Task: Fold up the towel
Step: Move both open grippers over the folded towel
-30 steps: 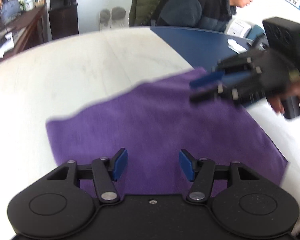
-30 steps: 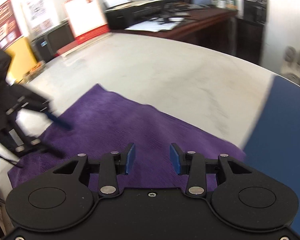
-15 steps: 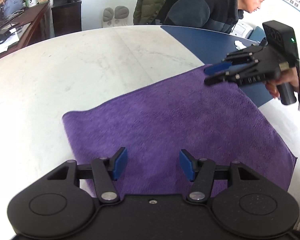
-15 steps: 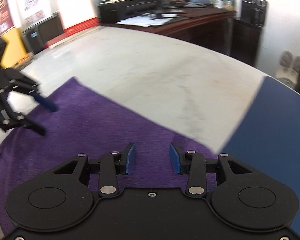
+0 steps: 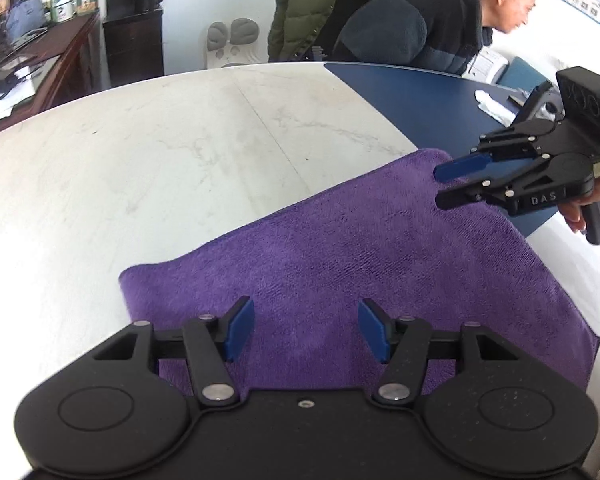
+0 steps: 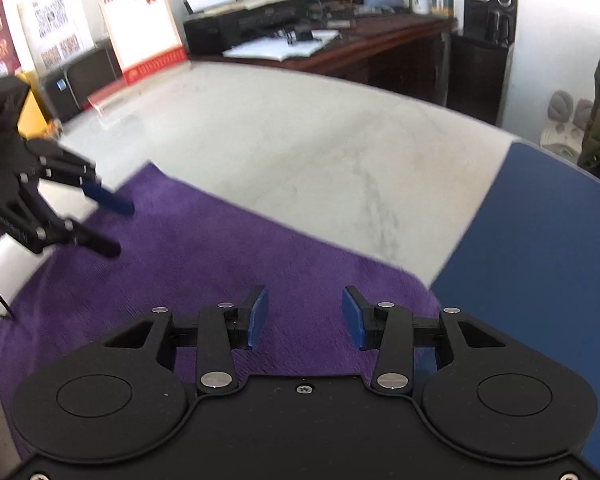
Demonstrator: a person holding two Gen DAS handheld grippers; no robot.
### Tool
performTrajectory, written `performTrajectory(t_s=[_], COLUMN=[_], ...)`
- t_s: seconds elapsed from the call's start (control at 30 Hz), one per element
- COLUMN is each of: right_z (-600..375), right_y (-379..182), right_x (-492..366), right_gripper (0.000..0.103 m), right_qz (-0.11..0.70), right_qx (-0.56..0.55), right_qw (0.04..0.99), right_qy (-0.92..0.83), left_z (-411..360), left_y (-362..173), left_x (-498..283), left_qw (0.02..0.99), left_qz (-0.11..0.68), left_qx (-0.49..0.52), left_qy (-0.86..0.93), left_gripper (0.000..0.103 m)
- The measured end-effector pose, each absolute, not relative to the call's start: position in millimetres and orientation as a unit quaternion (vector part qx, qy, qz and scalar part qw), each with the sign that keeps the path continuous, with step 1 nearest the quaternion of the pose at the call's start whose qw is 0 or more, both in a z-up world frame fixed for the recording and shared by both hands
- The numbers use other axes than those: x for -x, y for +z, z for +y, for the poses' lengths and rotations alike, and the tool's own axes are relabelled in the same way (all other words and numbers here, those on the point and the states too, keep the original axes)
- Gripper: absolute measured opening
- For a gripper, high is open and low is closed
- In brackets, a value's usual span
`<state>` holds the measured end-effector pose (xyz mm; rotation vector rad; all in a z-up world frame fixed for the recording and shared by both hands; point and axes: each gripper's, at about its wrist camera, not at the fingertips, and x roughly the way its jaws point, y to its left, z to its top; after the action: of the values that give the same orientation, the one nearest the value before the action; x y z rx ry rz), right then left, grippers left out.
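Above the purple towel [image 5: 364, 248] lying flat on the desk [image 5: 160, 152], the left gripper [image 5: 306, 330] hangs open and empty, and the right gripper [image 6: 303, 317] is opening, empty too.

Our left gripper's [image 5: 304, 330] body hides the near edge of the towel [image 5: 360, 248], so we cannot see where the cloth ends below it. In the right wrist view our right gripper [image 6: 303, 316] covers the towel's near side likewise, and the left gripper [image 6: 112, 226] there is blurred, its body cut off by the picture's left edge. In the left view the hand [image 5: 588, 208] holding the right gripper [image 5: 440, 186] runs off the right edge.
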<state>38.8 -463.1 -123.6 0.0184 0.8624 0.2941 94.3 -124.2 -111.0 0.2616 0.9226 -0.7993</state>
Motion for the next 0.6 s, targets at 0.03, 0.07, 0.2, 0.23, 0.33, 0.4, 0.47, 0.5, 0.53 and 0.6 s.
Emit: performTrajectory(t_s=[0.03,0.07,0.2,0.23,0.33,0.4,0.47,0.5,0.53,0.6], right_z=[-467,-472,-483,-486,-481,-465,-447,-436,-426,-413], right_y=[-125,-125,-121,-118,-105,-101,-102,-104,-106,-110], right_x=[-39,-38,-34,-31,-13,-1,10,17,23,31], right_gripper=[0.040,0.040,0.040,0.040,0.040,0.040,0.040,0.040,0.040,0.040], right_qz=[0.417,0.415,0.416,0.415,0.405,0.405,0.411,0.416,0.421,0.430], right_qx=[-0.008,-0.007,-0.001,-0.005,-0.013,-0.006,0.003,0.006,0.009,0.018], right_qw=[0.899,0.901,0.904,0.905,0.911,0.909,0.905,0.902,0.899,0.895], right_qy=[0.135,0.128,0.098,0.087,0.084,0.095,0.106,0.112,0.117,0.120], left_z=[-122,-120,-109,-109,-108,-113,-118,-122,-126,-131], left_y=[-111,-111,-107,-105,-95,-92,-92,-94,-96,-102], left_x=[-94,-93,-90,-87,-73,-60,-47,-38,-30,-15], left_qw=[0.811,0.812,0.815,0.814,0.808,0.797,0.785,0.777,0.769,0.756], left_qz=[0.431,0.430,0.442,0.443,0.440,0.441,0.443,0.444,0.447,0.450], left_qx=[-0.124,-0.125,-0.119,-0.115,-0.107,-0.110,-0.113,-0.117,-0.122,-0.135], left_qy=[-0.375,-0.375,-0.355,-0.358,-0.378,-0.398,-0.417,-0.431,-0.440,-0.457], left_gripper=[0.055,0.055,0.055,0.055,0.055,0.055,0.055,0.055,0.055,0.055])
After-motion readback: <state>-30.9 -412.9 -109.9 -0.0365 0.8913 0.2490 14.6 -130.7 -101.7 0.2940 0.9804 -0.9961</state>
